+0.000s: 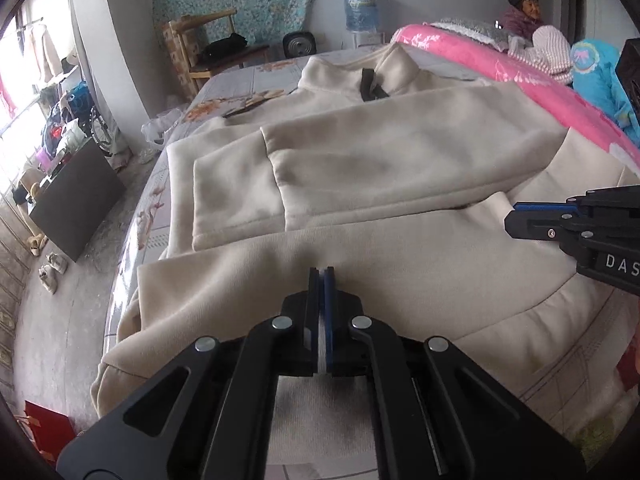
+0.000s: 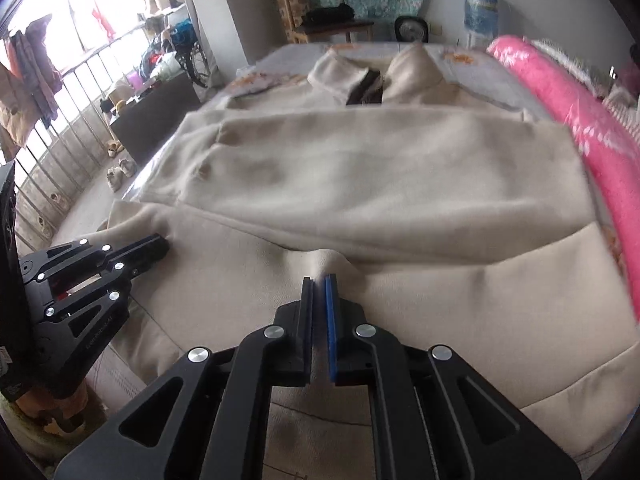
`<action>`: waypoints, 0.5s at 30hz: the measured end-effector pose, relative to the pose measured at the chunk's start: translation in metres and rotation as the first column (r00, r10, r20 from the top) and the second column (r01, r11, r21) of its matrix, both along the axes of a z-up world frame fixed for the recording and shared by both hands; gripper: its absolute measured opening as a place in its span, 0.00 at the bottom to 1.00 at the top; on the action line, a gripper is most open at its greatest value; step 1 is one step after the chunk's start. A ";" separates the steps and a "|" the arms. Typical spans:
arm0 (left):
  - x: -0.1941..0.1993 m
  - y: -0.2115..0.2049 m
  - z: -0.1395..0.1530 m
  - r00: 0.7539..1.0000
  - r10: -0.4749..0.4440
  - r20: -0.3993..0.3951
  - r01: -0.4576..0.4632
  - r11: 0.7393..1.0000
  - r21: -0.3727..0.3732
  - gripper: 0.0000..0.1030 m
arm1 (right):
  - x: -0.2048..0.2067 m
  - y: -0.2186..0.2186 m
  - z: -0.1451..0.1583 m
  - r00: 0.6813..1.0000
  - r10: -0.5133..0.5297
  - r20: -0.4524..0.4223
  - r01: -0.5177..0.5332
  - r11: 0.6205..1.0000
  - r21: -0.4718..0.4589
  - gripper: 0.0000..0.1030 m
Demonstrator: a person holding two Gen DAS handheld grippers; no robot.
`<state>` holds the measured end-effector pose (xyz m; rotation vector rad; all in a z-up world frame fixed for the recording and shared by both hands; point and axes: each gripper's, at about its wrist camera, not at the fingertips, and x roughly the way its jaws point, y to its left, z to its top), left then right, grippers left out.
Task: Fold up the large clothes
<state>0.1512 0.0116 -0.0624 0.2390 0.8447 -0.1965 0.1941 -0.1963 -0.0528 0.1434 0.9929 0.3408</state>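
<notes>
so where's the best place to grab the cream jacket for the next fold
Take the cream jacket by its near bottom hem, coming in from the near edge of the bed. Both sleeves are already folded across the chest, so the hem is the free edge, and it probably goes up toward the collar.

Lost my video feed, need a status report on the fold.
Left gripper and right gripper both shut, pinching the cream jacket near its hem. Sleeves already folded across. Nothing in the way.

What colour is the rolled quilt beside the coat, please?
Bright pink with a pale floral print; the rolled quilt shows best in the left wrist view.
</notes>
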 end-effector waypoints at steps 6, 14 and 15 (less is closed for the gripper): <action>-0.005 0.000 -0.003 1.000 -0.013 0.021 0.012 0.999 0.032 0.02 | -0.025 -0.066 0.033 0.985 -0.151 0.079 0.155 0.987 -0.047 0.27; -0.003 0.003 -0.002 1.000 -0.011 0.018 0.011 1.000 0.009 0.02 | -0.015 -0.137 0.024 0.945 -0.309 0.104 0.326 0.911 -0.255 0.45; -0.003 0.003 -0.002 1.000 -0.011 0.019 0.010 1.000 0.009 0.02 | -0.013 -0.136 0.019 0.946 -0.307 0.106 0.325 0.907 -0.269 0.37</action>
